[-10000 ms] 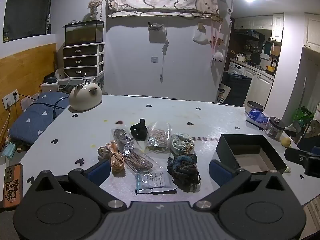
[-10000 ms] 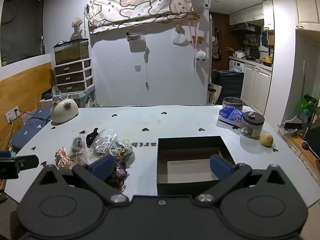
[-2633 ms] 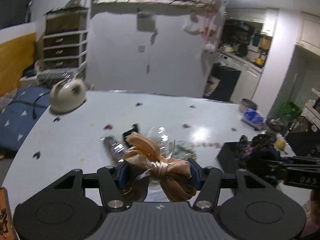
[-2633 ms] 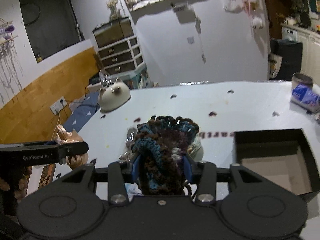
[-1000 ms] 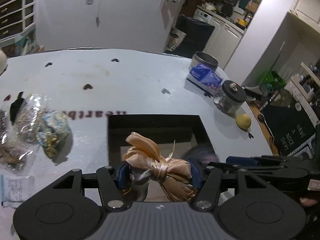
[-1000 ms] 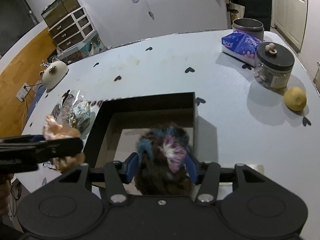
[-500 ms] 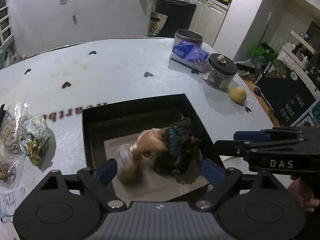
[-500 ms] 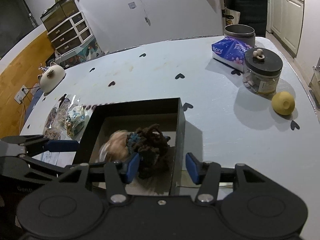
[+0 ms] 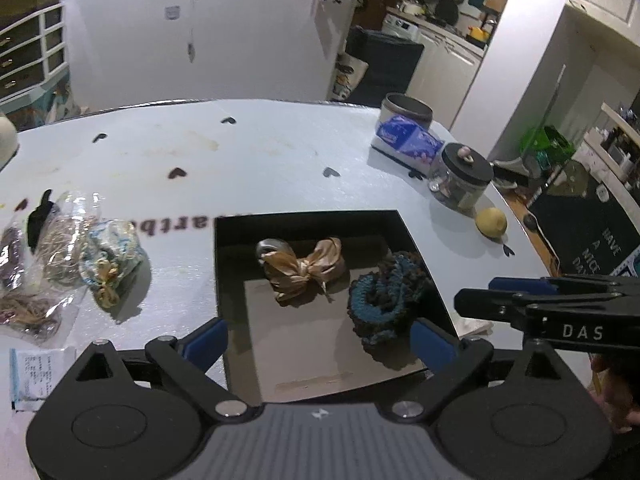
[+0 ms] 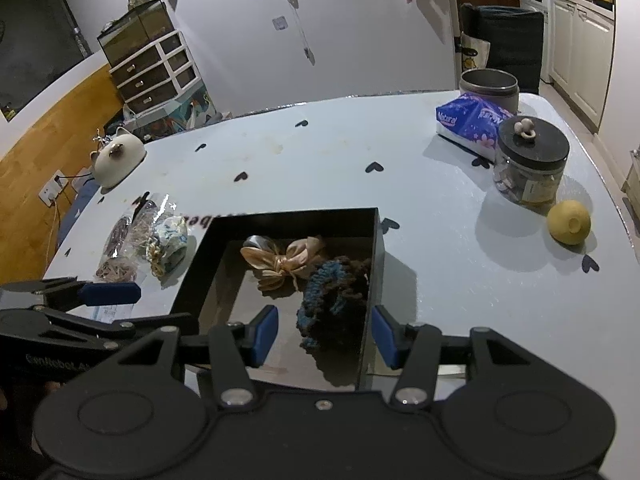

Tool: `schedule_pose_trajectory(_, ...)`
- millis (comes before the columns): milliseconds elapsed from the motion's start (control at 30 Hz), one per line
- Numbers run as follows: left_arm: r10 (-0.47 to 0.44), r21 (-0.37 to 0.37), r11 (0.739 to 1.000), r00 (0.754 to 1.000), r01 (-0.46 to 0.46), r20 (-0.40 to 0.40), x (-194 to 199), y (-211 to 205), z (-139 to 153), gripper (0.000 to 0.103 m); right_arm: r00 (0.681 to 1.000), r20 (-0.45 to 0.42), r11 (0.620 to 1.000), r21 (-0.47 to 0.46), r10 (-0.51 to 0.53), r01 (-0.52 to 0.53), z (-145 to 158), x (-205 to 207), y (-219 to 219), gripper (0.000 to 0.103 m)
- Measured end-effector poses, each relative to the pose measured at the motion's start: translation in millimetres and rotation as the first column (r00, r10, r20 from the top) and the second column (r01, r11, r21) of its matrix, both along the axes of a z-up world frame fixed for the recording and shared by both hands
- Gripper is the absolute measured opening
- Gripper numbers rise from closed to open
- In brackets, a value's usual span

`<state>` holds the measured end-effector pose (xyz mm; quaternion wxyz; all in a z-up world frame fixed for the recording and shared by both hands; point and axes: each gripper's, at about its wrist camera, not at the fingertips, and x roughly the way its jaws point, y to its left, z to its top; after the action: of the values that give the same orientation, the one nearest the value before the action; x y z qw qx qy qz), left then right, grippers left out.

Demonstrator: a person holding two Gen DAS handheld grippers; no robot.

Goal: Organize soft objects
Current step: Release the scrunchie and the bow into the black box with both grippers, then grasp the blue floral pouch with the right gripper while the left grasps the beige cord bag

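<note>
Black plastic up front: left hand-held gripper [image 9: 318, 338] hangs over the near edge of the box, blue pads spread about as wide as they go and opening, nothing between them
Right hand-held gripper [image 10: 324, 334]: roughly half open, empty too, hovering over the box's right near corner; the crochet piece lies below and past its pads, not touched
Box [image 9: 224, 264]: black, open top, square-ish, sitting on the counter [image 9: 256, 168] with a pale liner on the floor
In the box, left-middle: satin bow [image 9: 304, 270], peach/gold, long axis running left to right in the left wrist view, knot in the centre, loops fanned to either side, a shiny grey bit at its left end
In the box, right side: crochet scrunchie [image 9: 382, 296], teal and brown yarn, bunched up against the right wall, just beside the bow, can't tell if they actually touch
Left of the box on the counter: clear bags [image 9: 60, 248] of hair ties, and a blue-and-gold fabric piece [image 9: 110, 258] nearest the box
Farther right: yellow ball-ish thing [image 10: 569, 222], glass jar with black lid [image 10: 530, 160]
Behind that: tissue pack [image 10: 472, 124], grey tin [image 10: 489, 86]
Far left: white cat-shaped thing [image 10: 118, 158]
</note>
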<state>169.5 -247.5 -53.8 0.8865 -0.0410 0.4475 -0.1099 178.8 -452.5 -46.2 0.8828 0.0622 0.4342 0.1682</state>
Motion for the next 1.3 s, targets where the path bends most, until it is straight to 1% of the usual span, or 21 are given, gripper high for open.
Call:
schedule_pose_trajectory(233, 0.050, -0.015, 0.999, 0.997, -0.050, 0.052, -20, 10, 8, 0.103, 0.999, 0.045, 1.000, -0.010, 0.002, -0.001, 9, -17, 0, 0.055)
schedule_pose_trajectory(300, 0.063, -0.019, 0.998, 0.996, -0.062, 0.065, -25, 12, 10, 0.103, 0.998, 0.057, 1.000, -0.015, 0.003, -0.002, 10, -23, 0, 0.061)
schedule_pose_trajectory(433, 0.081, -0.026, 0.997, 0.993, -0.079, 0.086, -32, 15, 14, 0.103, 0.997, 0.079, 1.000, -0.027, -0.008, 0.011, 14, -29, 1, 0.068)
schedule_pose_trajectory(500, 0.086, -0.026, 0.996, 0.991, -0.084, 0.103, -37, 18, 16, 0.103, 0.995, 0.097, 0.999, -0.032, -0.018, 0.021, 16, -33, 1, 0.079)
schedule_pose_trajectory(533, 0.089, -0.027, 0.996, 0.990, -0.086, 0.111, -39, 19, 17, 0.103, 0.994, 0.108, 0.999, -0.034, -0.024, 0.028, 16, -35, 2, 0.082)
schedule_pose_trajectory(600, 0.093, -0.029, 0.996, 0.988, -0.090, 0.124, -41, 23, 19, 0.103, 0.990, 0.134, 0.998, -0.038, -0.040, 0.046, 18, -40, 3, 0.092)
schedule_pose_trajectory(633, 0.095, -0.031, 0.995, 0.987, -0.092, 0.132, -43, 26, 19, 0.103, 0.988, 0.146, 0.998, -0.040, -0.048, 0.054, 18, -42, 4, 0.094)
schedule_pose_trajectory(667, 0.096, -0.032, 0.995, 0.986, -0.092, 0.139, -45, 28, 20, 0.103, 0.986, 0.157, 0.997, -0.042, -0.054, 0.061, 19, -44, 5, 0.100)
schedule_pose_trajectory(700, 0.096, -0.033, 0.995, 0.984, -0.093, 0.147, -46, 31, 20, 0.103, 0.984, 0.169, 0.996, -0.046, -0.062, 0.071, 19, -46, 6, 0.103)
schedule_pose_trajectory(833, 0.095, -0.041, 0.995, 0.978, -0.089, 0.184, -52, 46, 24, 0.103, 0.975, 0.202, 0.993, -0.054, -0.096, 0.109, 19, -54, 16, 0.103)
schedule_pose_trajectory(967, 0.100, -0.040, 0.995, 0.968, -0.093, 0.232, -56, 66, 30, 0.103, 0.974, 0.197, 0.991, -0.047, -0.113, 0.124, 20, -56, 31, 0.103)
schedule_pose_trajectory(1200, 0.105, -0.046, 0.994, 0.947, -0.096, 0.303, -54, 112, 41, 0.103, 0.963, 0.219, 0.985, -0.039, -0.153, 0.166, 26, -56, 71, 0.103)
schedule_pose_trajectory(1300, 0.105, -0.040, 0.994, 0.943, -0.098, 0.316, -51, 136, 45, 0.103, 0.958, 0.231, 0.983, -0.022, -0.171, 0.180, 28, -52, 94, 0.103)
